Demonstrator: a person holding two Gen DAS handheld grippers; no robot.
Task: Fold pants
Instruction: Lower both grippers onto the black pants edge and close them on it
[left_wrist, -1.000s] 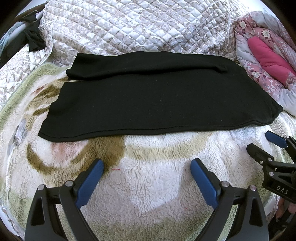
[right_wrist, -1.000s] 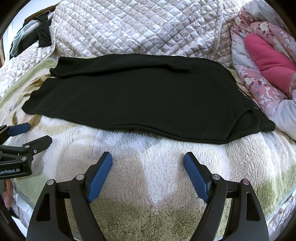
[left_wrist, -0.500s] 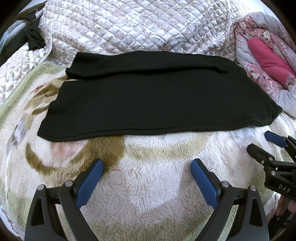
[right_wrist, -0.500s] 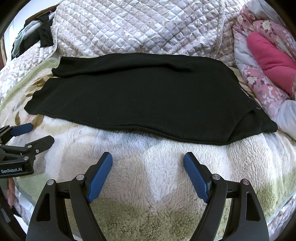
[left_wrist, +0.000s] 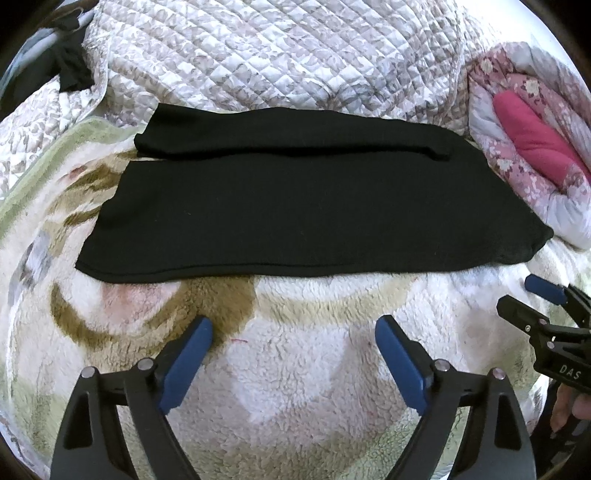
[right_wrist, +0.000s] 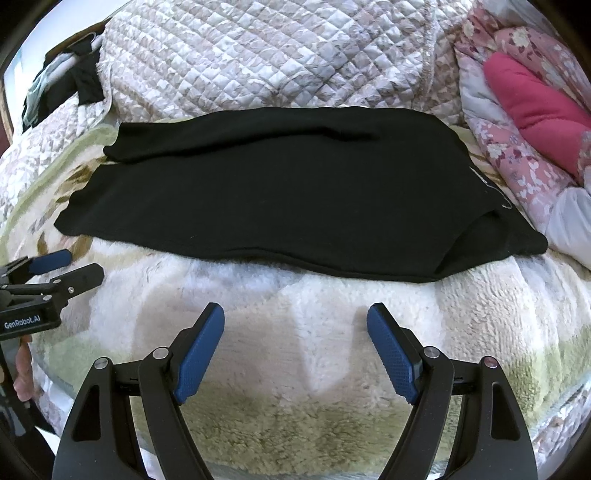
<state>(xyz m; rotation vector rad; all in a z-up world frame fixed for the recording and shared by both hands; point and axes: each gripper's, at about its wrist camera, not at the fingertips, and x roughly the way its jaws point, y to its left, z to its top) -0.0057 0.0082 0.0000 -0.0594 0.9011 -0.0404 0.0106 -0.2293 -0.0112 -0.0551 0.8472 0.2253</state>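
Hovering: I held both claws short of the black pants (left_wrist: 303, 206).
Left gripper (left_wrist: 293, 356): jaws just narrowed slightly, gaping, empty.
Right gripper (right_wrist: 295, 349): gaping, empty.
Fold: unstarted.

fleece blanket (left_wrist: 295, 369) — underneath | quilt (left_wrist: 258, 55) — behind | floral bedding (right_wrist: 517, 166)

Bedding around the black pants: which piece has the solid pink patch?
The pink floral quilt bunched by the black pants' wide end; the grey quilted bedspread and fluffy cream blanket lack it.

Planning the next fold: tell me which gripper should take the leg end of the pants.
Left. The left gripper faces the black pants' leg end; the right gripper sits toward the waist. Both are open and empty.
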